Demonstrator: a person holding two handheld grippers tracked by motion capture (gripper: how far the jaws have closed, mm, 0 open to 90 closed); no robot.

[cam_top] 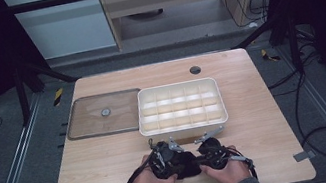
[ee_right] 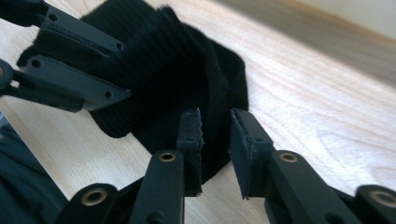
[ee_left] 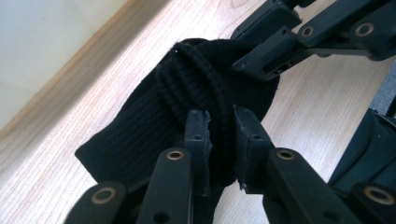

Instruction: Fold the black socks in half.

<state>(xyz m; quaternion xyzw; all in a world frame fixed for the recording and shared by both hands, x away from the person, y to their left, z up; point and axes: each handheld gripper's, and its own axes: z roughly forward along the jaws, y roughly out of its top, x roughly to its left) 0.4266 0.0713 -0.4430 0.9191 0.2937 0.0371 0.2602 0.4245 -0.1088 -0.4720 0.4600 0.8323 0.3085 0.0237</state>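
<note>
- The work in hand is a black ribbed sock (cam_top: 185, 164), bunched into a small bundle on the counter (cam_top: 93, 169) at its near edge, just in front of the white divided tray (cam_top: 184, 124).
- Left gripper (ee_left: 223, 120): a fold of the sock runs between its jaws, but a sliver of gap shows beside the cloth, so the pinch looks slack rather than firm; I judge it as letting go.
- Right gripper (ee_right: 215, 122): the sock's edge passes between its jaws, with clear space to the right-hand pad, so it is released, not clamped.
- Progress, as a judgement: the folding or rolling of the sock seems done, since it sits as a compact bundle; what is left is to carry it into one of the tray's compartments, all of which look empty, and perhaps to fit the clear lid (cam_top: 104, 114) that lies flat to the tray's left.
- The high view gives the layout: tray, lid, both hands close together over the sock; the bundle itself is mostly hidden there.
- The gripper views give what the high view cannot: the ribbed knit, the folded cuff, and how each pair of jaws stands against the cloth. Each also shows the other gripper across the bundle.
</note>
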